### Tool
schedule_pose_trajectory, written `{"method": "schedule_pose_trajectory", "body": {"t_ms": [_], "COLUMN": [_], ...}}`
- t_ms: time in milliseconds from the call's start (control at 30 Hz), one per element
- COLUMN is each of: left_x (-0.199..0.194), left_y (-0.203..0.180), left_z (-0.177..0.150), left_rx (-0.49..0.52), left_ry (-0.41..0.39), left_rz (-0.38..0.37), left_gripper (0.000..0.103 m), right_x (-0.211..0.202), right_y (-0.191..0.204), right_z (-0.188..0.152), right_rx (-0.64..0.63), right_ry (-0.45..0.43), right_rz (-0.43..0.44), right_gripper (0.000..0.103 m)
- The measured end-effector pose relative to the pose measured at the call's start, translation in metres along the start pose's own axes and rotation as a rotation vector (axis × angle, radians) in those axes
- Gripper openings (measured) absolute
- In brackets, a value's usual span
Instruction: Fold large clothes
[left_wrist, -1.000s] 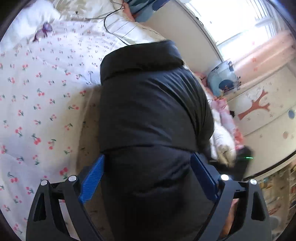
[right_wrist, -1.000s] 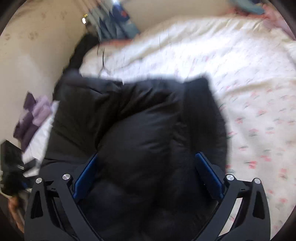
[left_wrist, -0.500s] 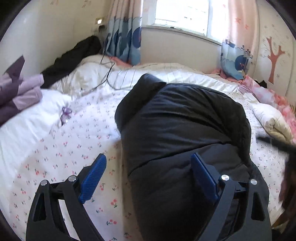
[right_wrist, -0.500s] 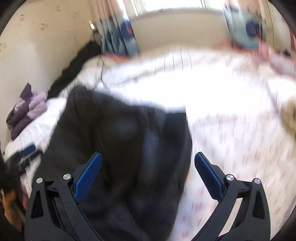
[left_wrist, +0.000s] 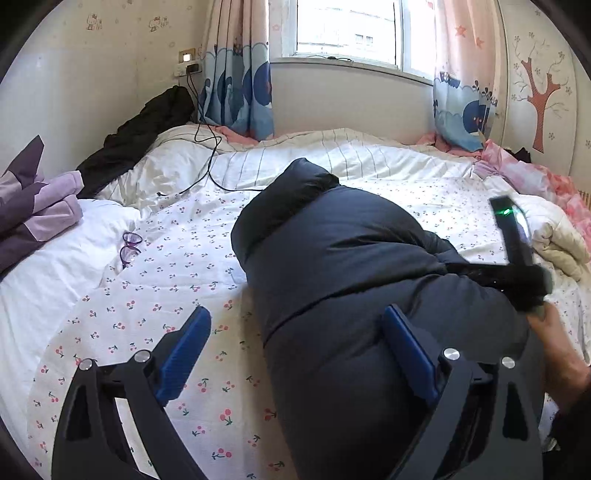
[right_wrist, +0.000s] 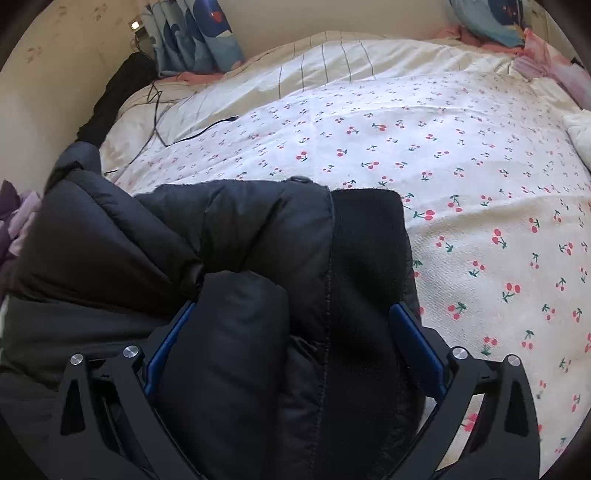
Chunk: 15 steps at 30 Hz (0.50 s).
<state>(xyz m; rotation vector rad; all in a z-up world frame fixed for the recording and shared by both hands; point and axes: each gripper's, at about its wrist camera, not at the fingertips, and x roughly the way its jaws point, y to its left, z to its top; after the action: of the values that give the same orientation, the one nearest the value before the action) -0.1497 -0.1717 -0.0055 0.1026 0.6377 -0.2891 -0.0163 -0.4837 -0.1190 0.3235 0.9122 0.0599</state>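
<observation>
A: So, step check: the jacket is already bundled into a thick fold on the bed, collar end toward the window. Looks like late-stage tidying to me, not the first fold.

B: Agreed. Left gripper?

A: Fingers spread wide. One blue pad lies against the jacket's near edge, the other hangs over the bed beside the jacket. Gripping nothing.

B: Right gripper?

A: Also spread wide, straddling a puffy roll of the jacket. Pads touch the fabric either side, but I can't call it a clamp.

B: Next move?

A: My guess: close on that roll, then press or tuck it flat. It's puffy, so it'll likely spring back; needs a firm bite deep in the jacket, not the edge.
</observation>
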Motion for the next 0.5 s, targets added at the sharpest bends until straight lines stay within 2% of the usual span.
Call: {"method": "schedule_pose_trajectory", "body": {"t_ms": [33, 133, 233, 333, 433, 500], "left_x": [-0.002, -0.008, -0.014, -0.021, -0.029, -0.032], "left_y": [-0.001, -0.007, -0.012, -0.015, -0.018, -0.018], "left_z": [0.0, 0.0, 0.0, 0.0, 0.001, 0.001], "left_rx": [0.004, 0.029, 0.054, 0.065, 0.078, 0.086], "left_ry": [-0.005, -0.03, -0.05, -0.071, -0.101, -0.112], "left_rz": [0.005, 0.022, 0.039, 0.043, 0.045, 0.051], "left_gripper": [0.09, 0.09, 0.09, 0.09, 0.09, 0.09], "right_x": [-0.005, -0.067, -0.106, -0.1, -0.066, -0.063], "right_y": [-0.001, 0.01, 0.028, 0.032, 0.019, 0.018], "right_z": [-0.005, -0.022, -0.047, -0.065, -0.081, -0.083], "right_rx": [0.008, -0.013, -0.067, -0.099, -0.032, -0.023], "right_ry": [-0.01, -0.123, -0.189, -0.135, -0.009, 0.01], "right_rz": [0.004, 0.045, 0.027, -0.01, 0.051, 0.055], "right_gripper": [0.097, 0.097, 0.097, 0.097, 0.097, 0.097]}}
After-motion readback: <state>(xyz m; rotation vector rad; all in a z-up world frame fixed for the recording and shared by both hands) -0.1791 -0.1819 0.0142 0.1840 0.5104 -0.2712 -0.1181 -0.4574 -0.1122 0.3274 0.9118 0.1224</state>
